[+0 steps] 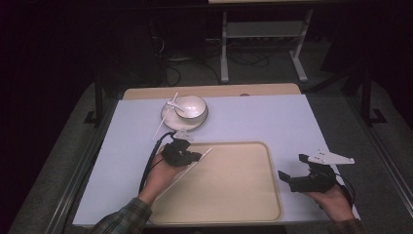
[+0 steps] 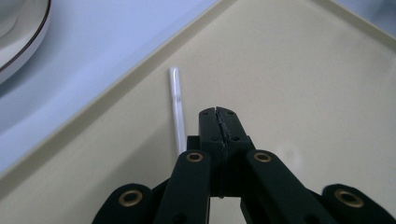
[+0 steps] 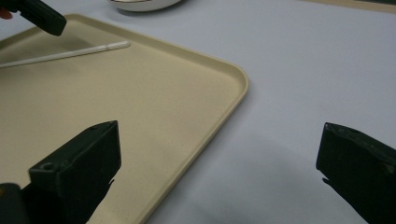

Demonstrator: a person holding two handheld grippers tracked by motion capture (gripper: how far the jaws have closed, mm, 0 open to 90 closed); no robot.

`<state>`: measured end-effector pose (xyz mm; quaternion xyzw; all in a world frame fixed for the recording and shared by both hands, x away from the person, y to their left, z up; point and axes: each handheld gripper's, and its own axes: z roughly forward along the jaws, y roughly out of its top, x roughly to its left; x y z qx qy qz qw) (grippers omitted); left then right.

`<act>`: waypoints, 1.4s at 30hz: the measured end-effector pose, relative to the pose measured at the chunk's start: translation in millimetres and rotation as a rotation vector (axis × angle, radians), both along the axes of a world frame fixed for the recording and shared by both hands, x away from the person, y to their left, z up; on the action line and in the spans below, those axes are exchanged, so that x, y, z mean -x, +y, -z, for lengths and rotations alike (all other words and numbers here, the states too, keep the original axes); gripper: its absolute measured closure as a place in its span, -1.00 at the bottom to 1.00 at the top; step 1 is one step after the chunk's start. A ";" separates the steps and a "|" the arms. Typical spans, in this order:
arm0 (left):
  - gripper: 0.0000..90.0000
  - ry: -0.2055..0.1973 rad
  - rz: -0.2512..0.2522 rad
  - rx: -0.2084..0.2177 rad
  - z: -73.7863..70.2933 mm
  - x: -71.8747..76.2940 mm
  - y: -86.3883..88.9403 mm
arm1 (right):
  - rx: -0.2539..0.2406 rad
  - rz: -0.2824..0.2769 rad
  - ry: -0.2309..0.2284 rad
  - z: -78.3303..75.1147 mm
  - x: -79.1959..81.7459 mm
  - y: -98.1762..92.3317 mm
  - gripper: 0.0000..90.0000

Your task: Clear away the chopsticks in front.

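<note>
A white chopstick (image 1: 187,170) lies slantwise in the beige tray (image 1: 243,195), its tip near the tray's far rim. My left gripper (image 1: 189,156) hovers over the tray's far left corner, just above that chopstick. In the left gripper view its jaws (image 2: 218,115) are shut tip to tip with nothing between them, and the chopstick (image 2: 175,105) runs alongside on their left. My right gripper (image 1: 295,168) stands open over the table just right of the tray, nothing between its fingers (image 3: 79,168). The right gripper view shows the chopstick (image 3: 70,53) beneath the left gripper (image 3: 35,14).
A white bowl (image 1: 191,106) with a spoon in it sits on a plate (image 1: 168,117) beyond the tray, and a second chopstick (image 1: 164,118) leans across the plate's left side. The pale tabletop (image 1: 272,117) stretches right of the bowl. Table legs and cables stand behind.
</note>
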<state>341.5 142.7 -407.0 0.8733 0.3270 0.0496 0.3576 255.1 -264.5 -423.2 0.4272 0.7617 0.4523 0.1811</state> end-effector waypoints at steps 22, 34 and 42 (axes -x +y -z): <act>0.99 0.040 0.020 -0.008 25.0 -39.3 -32.4 | 0.004 -0.002 0.002 0.6 -0.5 -0.1 -1.00; 0.99 0.024 0.001 -0.056 30.7 -45.5 -28.7 | 0.003 -0.004 0.003 0.8 -0.9 0.1 -1.00; 0.99 0.030 -0.041 -0.046 31.7 -46.5 -10.4 | -0.001 -0.005 0.003 0.6 -0.7 0.0 -1.00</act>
